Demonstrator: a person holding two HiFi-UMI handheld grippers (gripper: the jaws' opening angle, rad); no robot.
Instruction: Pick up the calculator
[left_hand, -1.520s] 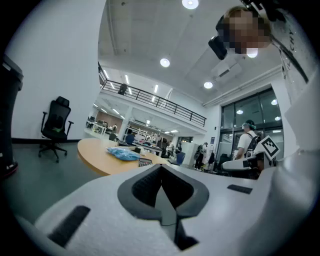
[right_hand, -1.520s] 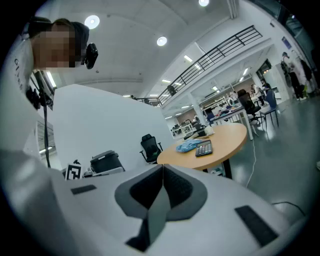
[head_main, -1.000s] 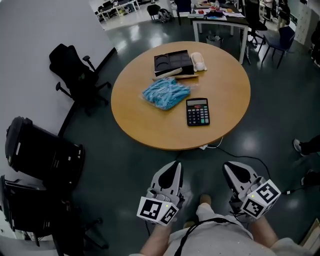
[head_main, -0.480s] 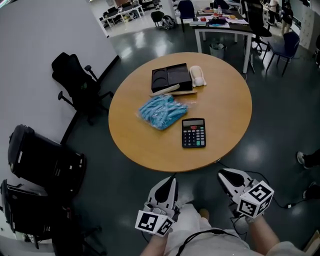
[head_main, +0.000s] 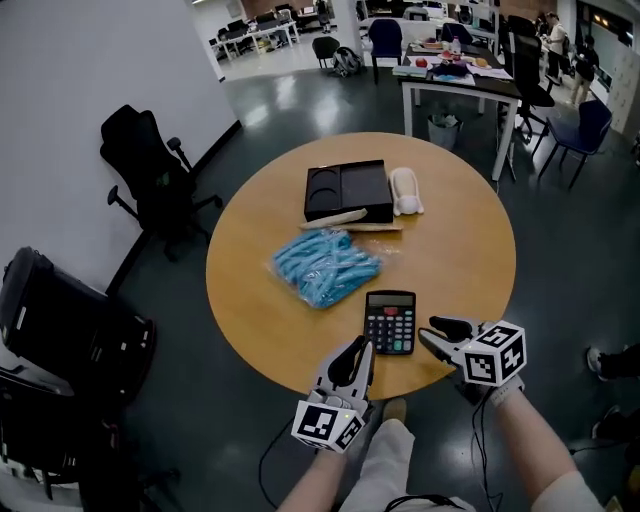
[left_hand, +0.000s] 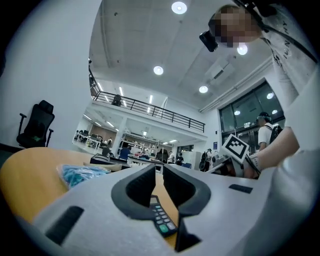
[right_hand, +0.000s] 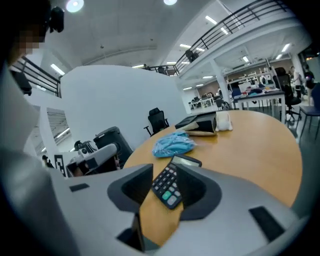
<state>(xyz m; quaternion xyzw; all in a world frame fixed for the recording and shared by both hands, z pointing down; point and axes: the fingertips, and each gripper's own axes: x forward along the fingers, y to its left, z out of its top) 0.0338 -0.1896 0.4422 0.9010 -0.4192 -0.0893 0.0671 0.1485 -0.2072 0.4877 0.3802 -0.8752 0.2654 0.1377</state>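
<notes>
Left tongs (head_main: 366, 346) nearer — perhaps against calculator (head_main: 390, 322)

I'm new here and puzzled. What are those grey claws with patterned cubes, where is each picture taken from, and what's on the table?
No robot here: a person holds a two-jaw gripper in each hand, the left gripper and the right gripper; the patterned cubes belong to them. One picture comes from a head camera looking down; the others from cameras on each gripper. On the round wooden table lie a black calculator, a blue plastic bag, a black tray and a white roll. Nothing is held: the left jaws stand slightly apart, the right jaws have just been opening, with the calculator ahead, ungripped.
</notes>
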